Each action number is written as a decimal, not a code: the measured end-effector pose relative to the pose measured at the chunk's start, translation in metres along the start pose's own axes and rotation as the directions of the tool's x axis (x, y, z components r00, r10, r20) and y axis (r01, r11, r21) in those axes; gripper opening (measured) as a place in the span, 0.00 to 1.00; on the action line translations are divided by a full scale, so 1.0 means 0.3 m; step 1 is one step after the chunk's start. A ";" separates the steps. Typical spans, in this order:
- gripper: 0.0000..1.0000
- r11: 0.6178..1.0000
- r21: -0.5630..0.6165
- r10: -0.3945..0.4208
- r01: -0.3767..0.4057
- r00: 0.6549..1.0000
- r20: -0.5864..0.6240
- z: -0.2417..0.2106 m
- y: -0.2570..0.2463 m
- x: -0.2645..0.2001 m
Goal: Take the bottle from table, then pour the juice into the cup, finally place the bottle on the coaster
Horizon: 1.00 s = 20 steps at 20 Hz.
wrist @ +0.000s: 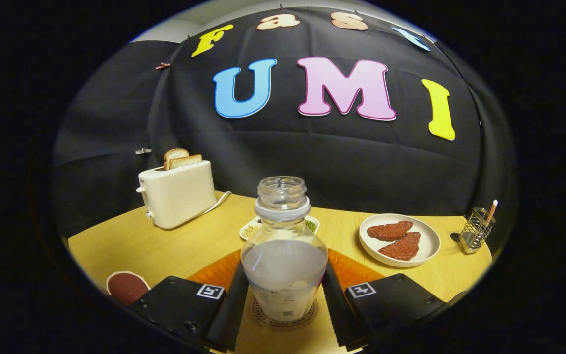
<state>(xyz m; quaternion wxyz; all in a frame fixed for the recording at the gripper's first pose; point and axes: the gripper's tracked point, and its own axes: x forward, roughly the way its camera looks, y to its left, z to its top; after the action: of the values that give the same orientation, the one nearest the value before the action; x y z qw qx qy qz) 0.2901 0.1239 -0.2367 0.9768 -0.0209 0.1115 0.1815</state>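
No words here are clear enough to read. The bottle has a pale label low on its front, with tiny print and a little square code, all too small to make out. The round coaster under the bottle has a ring of dark letters near its rim, but they are tiny and partly hidden. The gripper has a black-and-white square sign on each side, the left sign and the right sign, with block patterns and no letters. Its two fingers press on the bottle from both sides.
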 end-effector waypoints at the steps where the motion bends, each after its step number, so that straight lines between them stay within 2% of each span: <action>1: 0.76 1.000 0.000 -0.004 0.004 1.000 -0.005 0.002 -0.006 -0.004; 4: 0.79 0.999 0.038 0.009 -0.008 0.999 -0.036 -0.016 -0.001 -0.010; 5: 0.84 0.998 0.052 0.022 -0.020 0.999 -0.045 -0.029 0.010 -0.010; 6: 1.00 0.998 0.059 0.030 -0.027 0.998 -0.050 -0.019 0.014 -0.024; 10: 1.00 1.000 0.014 0.008 -0.008 0.999 -0.043 0.019 -0.007 -0.080; 15: 1.00 0.999 0.005 0.036 -0.036 0.994 -0.106 0.026 0.024 -0.212; 20: 0.98 1.000 -0.004 0.025 -0.026 0.993 -0.117 0.136 -0.012 -0.361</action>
<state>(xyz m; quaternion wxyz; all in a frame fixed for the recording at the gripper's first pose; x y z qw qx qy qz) 0.2015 0.0859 -0.1724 0.9662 -0.0329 0.1682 0.1926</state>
